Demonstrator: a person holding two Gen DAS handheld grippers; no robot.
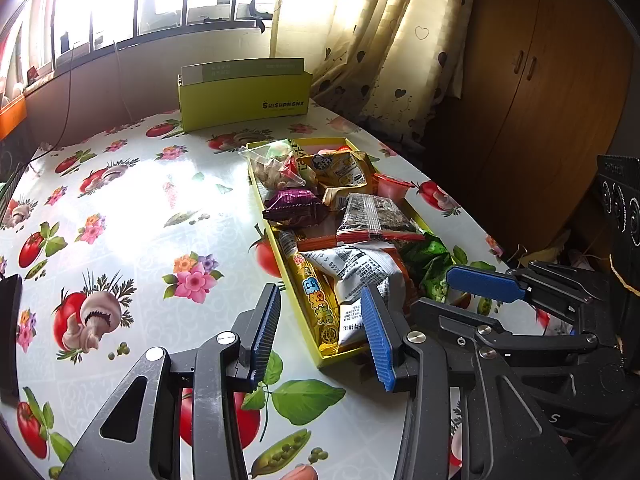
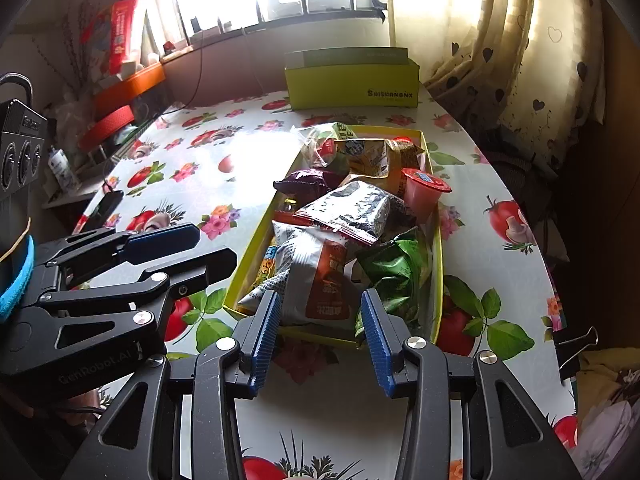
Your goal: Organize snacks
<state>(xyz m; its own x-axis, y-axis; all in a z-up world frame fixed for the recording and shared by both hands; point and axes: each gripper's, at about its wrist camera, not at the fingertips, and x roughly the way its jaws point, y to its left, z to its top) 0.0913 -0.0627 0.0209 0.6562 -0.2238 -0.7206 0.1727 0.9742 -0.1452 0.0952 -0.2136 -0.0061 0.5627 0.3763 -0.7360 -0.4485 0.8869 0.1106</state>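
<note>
Both tongs hang parted and empty above the table (image 1: 140, 208): the left gripper (image 1: 324, 330) and the right gripper (image 2: 320, 328). Just ahead of their tips lies the yellow tray (image 2: 256, 240), heaped with snack packets (image 2: 320, 276), the right one nearer its end.

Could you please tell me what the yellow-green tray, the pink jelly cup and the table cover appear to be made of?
The yellow-green tray looks like thin matte cardboard, with folded straight walls. The pink jelly cup seems to be translucent plastic under a printed peel-off film lid. The table cover is probably glossy vinyl or oilcloth: it mirrors the window glare over its printed vegetables.
</note>
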